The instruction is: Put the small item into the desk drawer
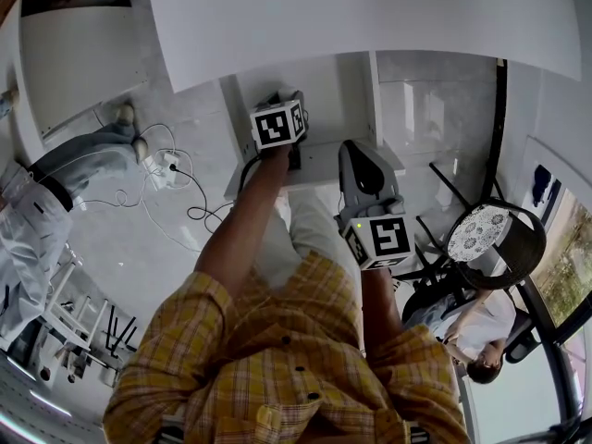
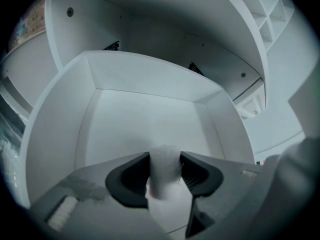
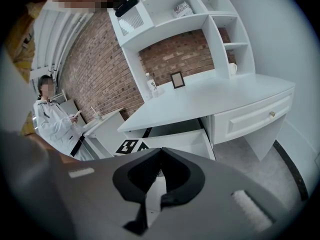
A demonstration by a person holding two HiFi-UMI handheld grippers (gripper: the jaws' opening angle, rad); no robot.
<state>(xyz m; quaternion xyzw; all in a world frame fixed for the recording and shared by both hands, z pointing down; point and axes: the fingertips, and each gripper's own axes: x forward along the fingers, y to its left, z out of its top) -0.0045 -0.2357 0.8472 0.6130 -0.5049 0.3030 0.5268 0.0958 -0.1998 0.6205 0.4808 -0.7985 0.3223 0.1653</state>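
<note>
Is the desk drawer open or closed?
Open. The drawer sticks out from under the desktop, and the left gripper view looks straight down into its white inside.

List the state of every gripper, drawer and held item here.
left gripper, shut on the small white item
small white item, held over the open desk drawer, not yet released
desk drawer, pulled open
side drawer, closed
right gripper, shut, holding nothing
</note>
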